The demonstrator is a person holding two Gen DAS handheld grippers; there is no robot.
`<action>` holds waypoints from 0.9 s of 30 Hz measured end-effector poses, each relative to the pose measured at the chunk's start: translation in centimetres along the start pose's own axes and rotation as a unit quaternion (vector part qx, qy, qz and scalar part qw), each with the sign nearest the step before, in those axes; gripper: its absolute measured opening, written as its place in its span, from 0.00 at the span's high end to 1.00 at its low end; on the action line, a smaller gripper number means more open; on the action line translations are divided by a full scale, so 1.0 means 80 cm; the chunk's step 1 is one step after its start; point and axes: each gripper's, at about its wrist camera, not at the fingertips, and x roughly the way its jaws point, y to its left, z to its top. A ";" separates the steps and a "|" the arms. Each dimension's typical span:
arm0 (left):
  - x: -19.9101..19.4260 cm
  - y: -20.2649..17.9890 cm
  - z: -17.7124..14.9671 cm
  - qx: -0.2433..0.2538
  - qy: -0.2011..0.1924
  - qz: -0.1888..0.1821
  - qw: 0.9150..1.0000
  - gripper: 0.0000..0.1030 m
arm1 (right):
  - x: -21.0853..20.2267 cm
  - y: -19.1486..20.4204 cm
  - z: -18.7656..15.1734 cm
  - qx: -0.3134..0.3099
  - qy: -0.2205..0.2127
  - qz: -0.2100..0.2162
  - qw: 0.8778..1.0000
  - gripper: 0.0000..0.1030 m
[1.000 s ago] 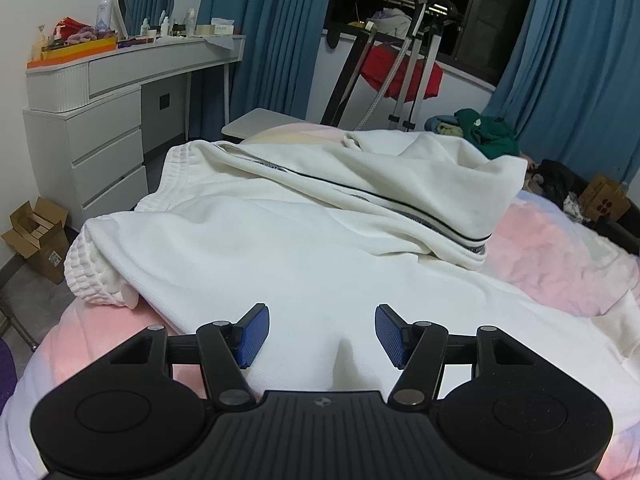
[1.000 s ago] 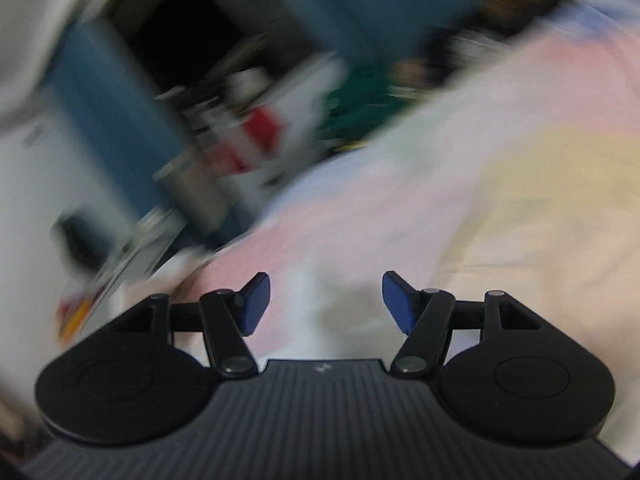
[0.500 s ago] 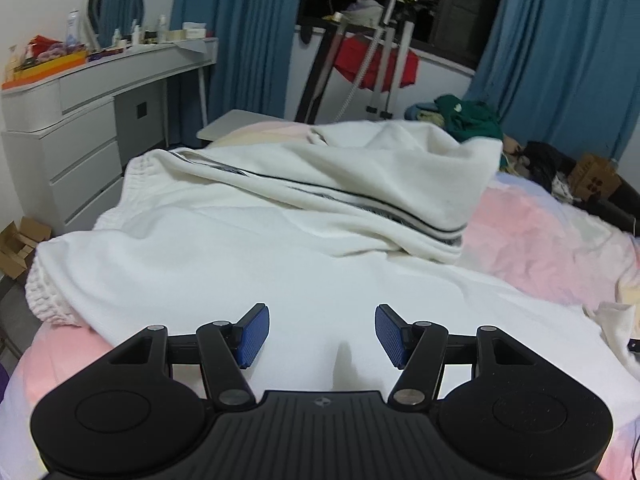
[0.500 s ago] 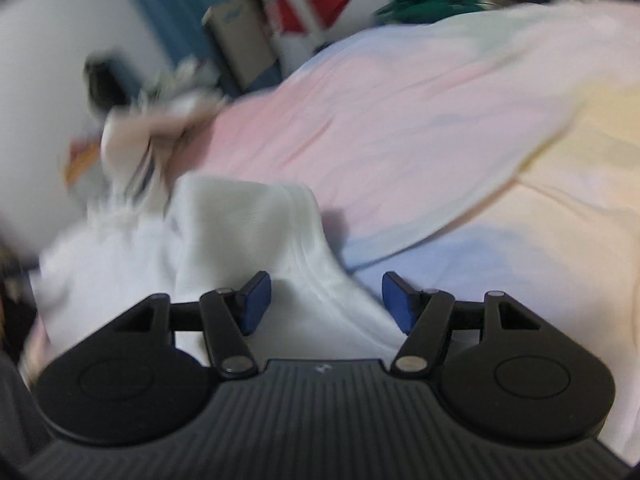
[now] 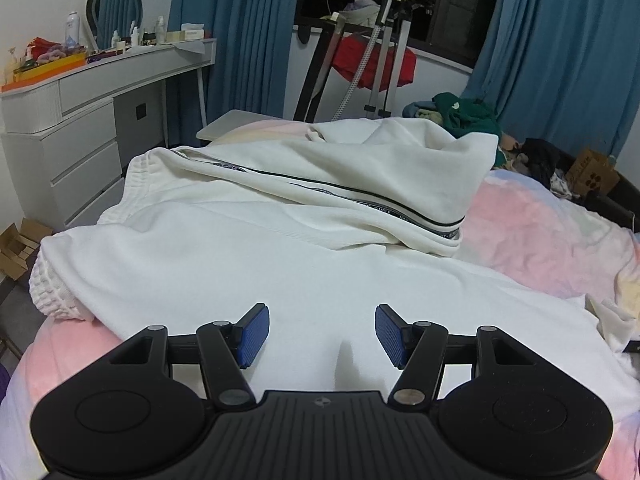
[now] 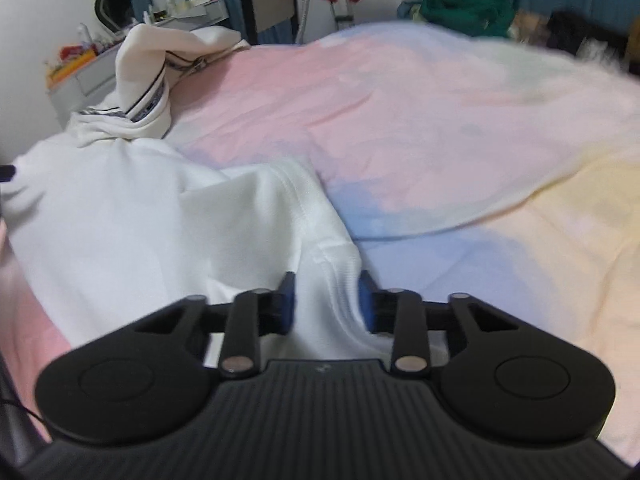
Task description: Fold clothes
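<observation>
A large white garment (image 5: 280,264) with a black-striped trim lies spread on the pink pastel bedsheet (image 5: 552,240). Its far part (image 5: 360,176) is bunched up and folded over. My left gripper (image 5: 322,336) hovers low over the near flat part, open, with nothing pinched between its blue pads. In the right wrist view the same garment (image 6: 140,232) fills the left side, and its striped part (image 6: 144,92) stands up at the back left. My right gripper (image 6: 327,304) is closing on a raised fold at the garment's right edge, and the cloth fills the gap between the pads.
A white dresser (image 5: 80,128) with bottles stands left of the bed, with a cardboard box (image 5: 16,248) on the floor below. A metal rack with red cloth (image 5: 372,60) and a heap of green clothes (image 5: 468,116) lie beyond the bed's far end. Bare sheet (image 6: 440,120) stretches to the right.
The right gripper swung and rolled from a blurred view of the room down to the garment's right edge, and its jaws narrowed onto a fold. The left gripper stayed open and shifted slightly.
</observation>
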 end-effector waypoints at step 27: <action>-0.020 0.006 0.001 -0.014 -0.019 -0.026 0.999 0.41 | -0.108 -0.115 -0.081 0.410 -0.191 -0.265 0.851 0.34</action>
